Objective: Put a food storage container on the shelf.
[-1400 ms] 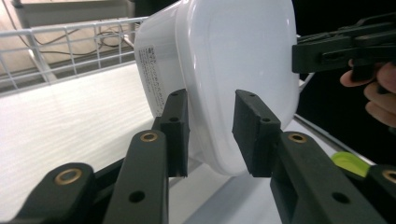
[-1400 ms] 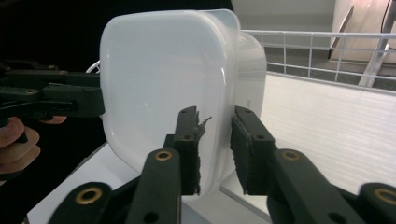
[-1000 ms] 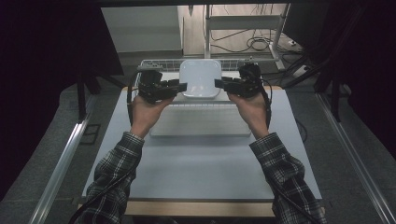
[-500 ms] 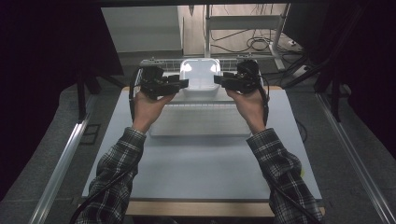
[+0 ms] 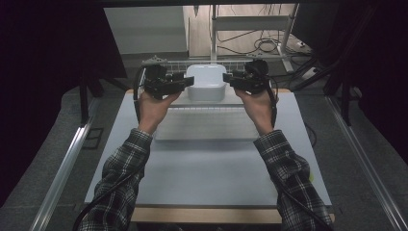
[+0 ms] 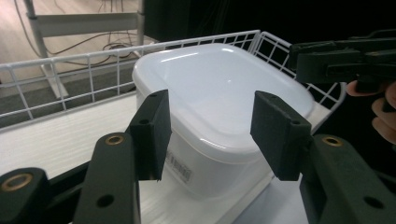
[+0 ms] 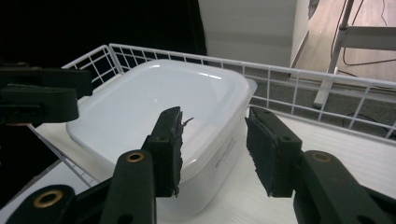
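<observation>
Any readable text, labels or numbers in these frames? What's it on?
No text can be read.
Barcode sticker on the side wall of the white lidded plastic container: too small and blurred to read.
Embossed line of lettering on the container's other side wall: too faint to read.

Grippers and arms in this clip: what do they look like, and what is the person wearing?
Both the left gripper and the right gripper are matt black, each with two flat rectangular jaws on arms with brass-coloured rivets. The right gripper's pads look frayed at the edges. A black cable trails along the left sleeve. The sleeves are dark plaid flannel.
</observation>
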Demonstrator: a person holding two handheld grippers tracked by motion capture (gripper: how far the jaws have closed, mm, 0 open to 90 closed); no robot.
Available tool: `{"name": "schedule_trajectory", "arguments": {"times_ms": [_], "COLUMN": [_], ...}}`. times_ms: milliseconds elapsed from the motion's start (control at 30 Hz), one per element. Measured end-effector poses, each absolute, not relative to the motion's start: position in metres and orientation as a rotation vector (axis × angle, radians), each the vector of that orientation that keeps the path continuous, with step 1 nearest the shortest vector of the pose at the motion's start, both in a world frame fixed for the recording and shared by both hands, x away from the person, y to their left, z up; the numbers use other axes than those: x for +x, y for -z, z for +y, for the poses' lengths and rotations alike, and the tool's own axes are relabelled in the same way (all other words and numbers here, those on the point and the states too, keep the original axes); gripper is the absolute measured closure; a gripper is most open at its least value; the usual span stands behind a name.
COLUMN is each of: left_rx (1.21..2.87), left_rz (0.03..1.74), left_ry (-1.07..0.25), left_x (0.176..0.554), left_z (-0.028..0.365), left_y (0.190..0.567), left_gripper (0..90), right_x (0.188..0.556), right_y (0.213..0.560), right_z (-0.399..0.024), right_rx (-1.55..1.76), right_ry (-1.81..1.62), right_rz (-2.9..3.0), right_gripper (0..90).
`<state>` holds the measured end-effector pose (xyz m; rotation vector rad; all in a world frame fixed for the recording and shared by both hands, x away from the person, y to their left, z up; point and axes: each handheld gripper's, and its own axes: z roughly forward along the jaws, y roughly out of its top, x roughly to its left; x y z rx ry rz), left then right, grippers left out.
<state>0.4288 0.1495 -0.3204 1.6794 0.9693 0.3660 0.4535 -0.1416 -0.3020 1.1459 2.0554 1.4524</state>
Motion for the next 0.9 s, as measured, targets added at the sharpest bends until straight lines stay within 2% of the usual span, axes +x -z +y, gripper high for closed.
{"name": "schedule_trajectory", "arguments": {"times_ms": [233, 333, 467, 600, 900], "left_rx": [1.691, 1.709, 1.75, 1.776, 1.856], "left_rz": [0.928, 0.896, 0.867, 0.842, 0.834], "left_ry": [-0.34, -0.332, -0.347, -0.346, -0.372], "left_x": [0.412, 0.404, 0.393, 0.382, 0.356], "left_z": [0.158, 0.16, 0.161, 0.161, 0.163], "left_y": [0.322, 0.327, 0.332, 0.335, 0.355], "left_gripper": [40.5, 31.2, 24.3, 20.2, 12.4], "right_x": [0.441, 0.433, 0.425, 0.417, 0.396], "right_y": [0.298, 0.299, 0.304, 0.31, 0.328], "right_z": [-0.152, -0.154, -0.158, -0.161, -0.166], "right_rx": [1.103, 1.063, 1.024, 1.002, 0.972], "right_ry": [-1.499, -1.485, -1.462, -1.462, -1.468], "right_rz": [2.081, 2.122, 2.143, 2.158, 2.198], "right_gripper": [57.5, 51.8, 42.7, 35.1, 26.3]}}
